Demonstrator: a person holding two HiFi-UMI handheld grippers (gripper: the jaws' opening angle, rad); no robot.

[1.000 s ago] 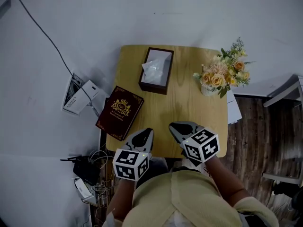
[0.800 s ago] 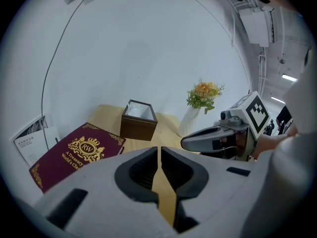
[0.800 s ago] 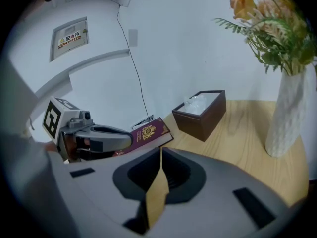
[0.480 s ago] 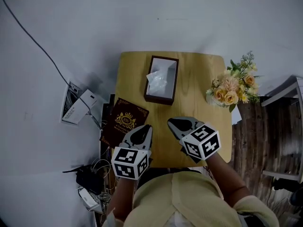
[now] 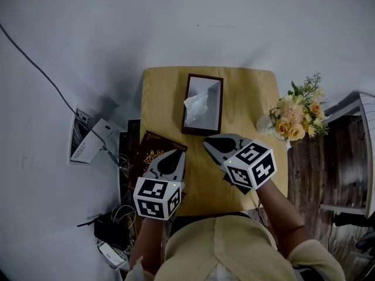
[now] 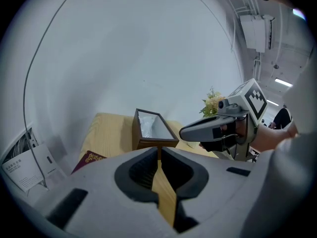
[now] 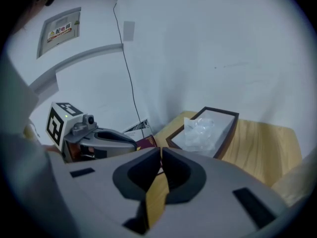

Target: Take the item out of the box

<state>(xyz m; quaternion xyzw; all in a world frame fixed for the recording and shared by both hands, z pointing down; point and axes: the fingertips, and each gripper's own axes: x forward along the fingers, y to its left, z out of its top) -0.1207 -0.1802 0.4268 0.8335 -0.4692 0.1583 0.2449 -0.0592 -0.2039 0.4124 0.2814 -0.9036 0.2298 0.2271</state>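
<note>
- Box [image 5: 185, 107]: dark brown, open top, on the wooden table [image 5: 258, 98], toward its far edge. Holds 1 crumpled white item [image 5: 198, 103], lying inside, untouched.
- Left gripper [image 5: 173, 154]: jaws closed, nothing between them, above the maroon book [image 5: 148, 151] at the table's left edge.
- Right gripper [image 5: 207, 141]: jaws closed, empty, tips just short of the box's near end.
- Change: both grippers have advanced from the table's near edge toward the box.
</note>
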